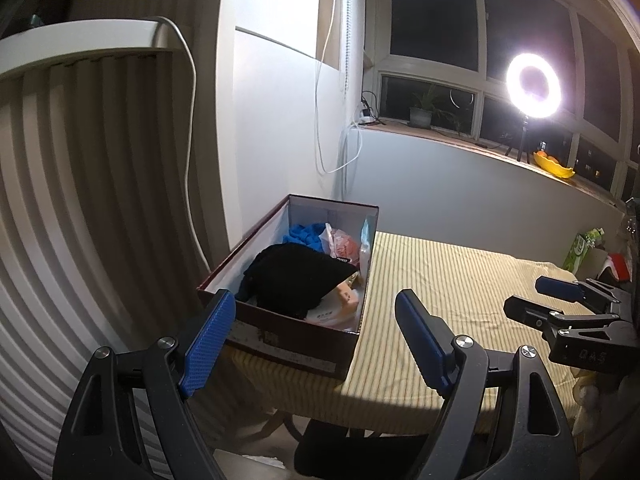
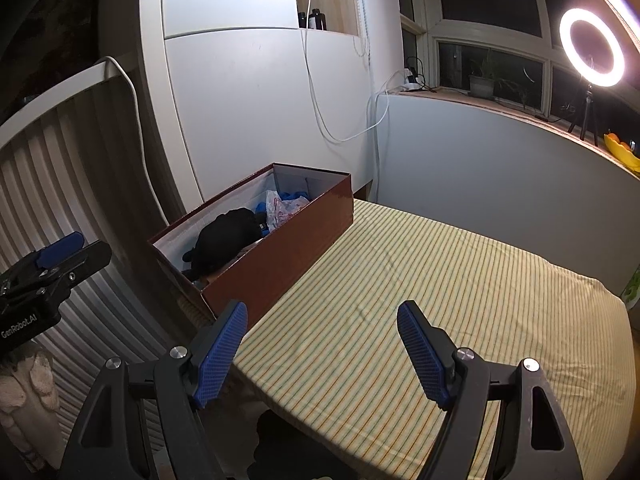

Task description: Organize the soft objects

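A dark red cardboard box (image 1: 296, 344) (image 2: 280, 256) stands on the left end of the striped table. Inside it lie a black garment (image 1: 296, 280) (image 2: 228, 236), a blue cloth (image 1: 306, 234) (image 2: 294, 196), a pinkish plastic-wrapped bundle (image 1: 340, 244) (image 2: 280, 208) and pale packets (image 1: 336, 308). My left gripper (image 1: 316, 316) hangs open just before the box's near wall, nothing between its blue pads. My right gripper (image 2: 322, 328) is open over the table's near edge, empty. Each gripper shows in the other's view: the right one (image 1: 560, 300), the left one (image 2: 56, 256).
The table wears a yellow-green striped cloth (image 2: 440, 288). A ribbed radiator-like panel (image 1: 80, 200) stands left of the box. A ring light (image 1: 534, 86) on a tripod, a potted plant (image 1: 422, 112) and a yellow bowl (image 1: 554, 166) sit on the window sill. A green carton (image 1: 580, 252) stands at the table's right.
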`<state>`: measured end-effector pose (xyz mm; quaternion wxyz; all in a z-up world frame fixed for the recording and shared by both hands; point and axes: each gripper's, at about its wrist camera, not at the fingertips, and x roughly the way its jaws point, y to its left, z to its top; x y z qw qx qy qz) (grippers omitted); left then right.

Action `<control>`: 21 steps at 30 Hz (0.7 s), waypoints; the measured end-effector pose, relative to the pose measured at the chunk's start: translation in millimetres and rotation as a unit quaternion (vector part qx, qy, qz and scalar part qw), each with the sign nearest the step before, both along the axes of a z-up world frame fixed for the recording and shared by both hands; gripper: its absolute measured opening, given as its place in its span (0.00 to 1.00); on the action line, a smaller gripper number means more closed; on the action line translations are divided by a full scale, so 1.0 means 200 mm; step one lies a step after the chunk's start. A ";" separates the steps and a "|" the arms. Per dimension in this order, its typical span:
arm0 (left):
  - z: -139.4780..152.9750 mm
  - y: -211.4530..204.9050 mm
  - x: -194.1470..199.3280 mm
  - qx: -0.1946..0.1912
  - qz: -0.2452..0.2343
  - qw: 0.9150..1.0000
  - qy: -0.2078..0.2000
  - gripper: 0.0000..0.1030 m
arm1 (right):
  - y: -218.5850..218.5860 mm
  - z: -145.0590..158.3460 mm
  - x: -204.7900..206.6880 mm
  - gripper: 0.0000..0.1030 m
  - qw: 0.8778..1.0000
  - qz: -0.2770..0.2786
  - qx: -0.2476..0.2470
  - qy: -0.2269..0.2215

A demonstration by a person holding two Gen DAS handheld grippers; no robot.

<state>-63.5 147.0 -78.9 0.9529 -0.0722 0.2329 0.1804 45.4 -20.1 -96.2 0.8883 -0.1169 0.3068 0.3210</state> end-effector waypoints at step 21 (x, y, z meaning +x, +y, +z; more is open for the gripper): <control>-0.01 -0.04 0.00 0.000 -0.007 1.000 0.003 0.80 | -0.01 -0.04 0.00 0.72 1.000 -0.002 -0.002 0.006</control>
